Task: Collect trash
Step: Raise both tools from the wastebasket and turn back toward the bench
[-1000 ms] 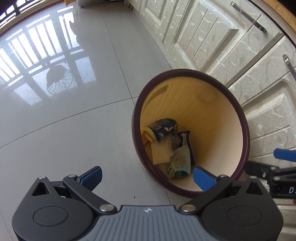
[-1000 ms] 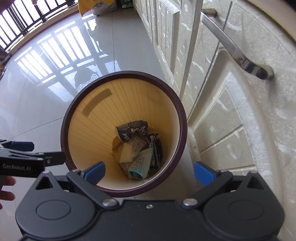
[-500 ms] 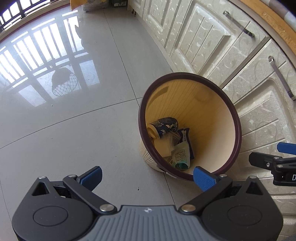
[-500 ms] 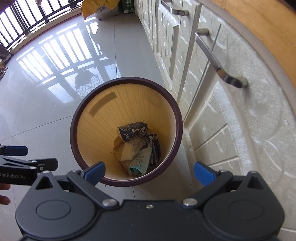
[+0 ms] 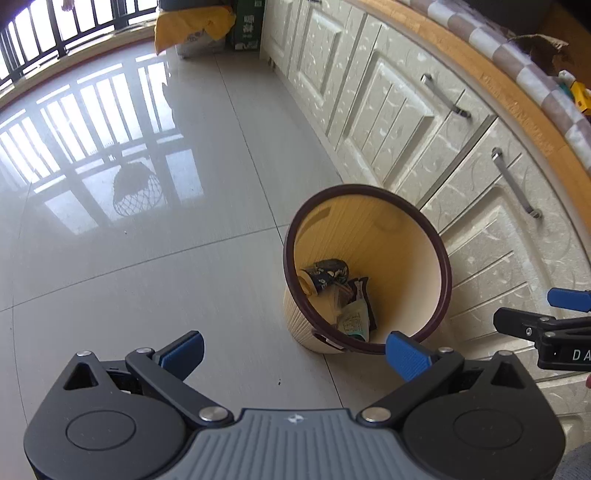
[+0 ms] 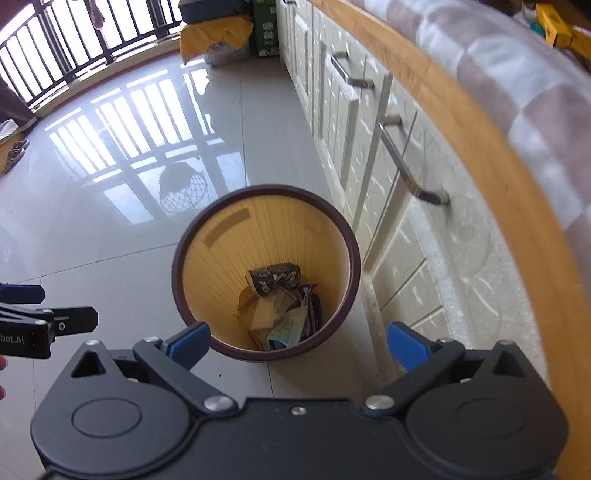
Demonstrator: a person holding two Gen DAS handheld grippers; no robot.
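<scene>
Fingers, left: the left gripper (image 5: 293, 350) has its blue-tipped fingers (image 5: 405, 355) spread wide with nothing between them.
Fingers, right: the right gripper (image 6: 297, 343) is likewise spread fully apart and empty; its fingers (image 6: 189, 343) frame the near rim of the bin from above.
Bin: the trash bin (image 6: 221, 236), cream-walled with a dark brown rim, stands on the tiled floor (image 5: 147, 258) just ahead of and below the right fingers, and ahead and to the right of the left fingers.
Why there: it sits just beside the cabinet doors (image 5: 461, 192), probably to keep the walkway free while staying within reach of the surface above.
Contents: at the bottom lie a crumpled dark printed cup (image 6: 275, 282), tan paper scraps (image 6: 264, 310), a pale green printed wrapper (image 6: 290, 326) and a dark wrapper (image 6: 314, 306); the walls above are bare, so the bin is mostly unfilled.
Why held so: both pairs of fingers hover open above the bin, which suggests nothing is being carried and the trash in view is already inside.
Far end: a yellow sack (image 6: 214, 37) and a green box (image 6: 264, 27) stand well beyond the fingers by the railing.
</scene>
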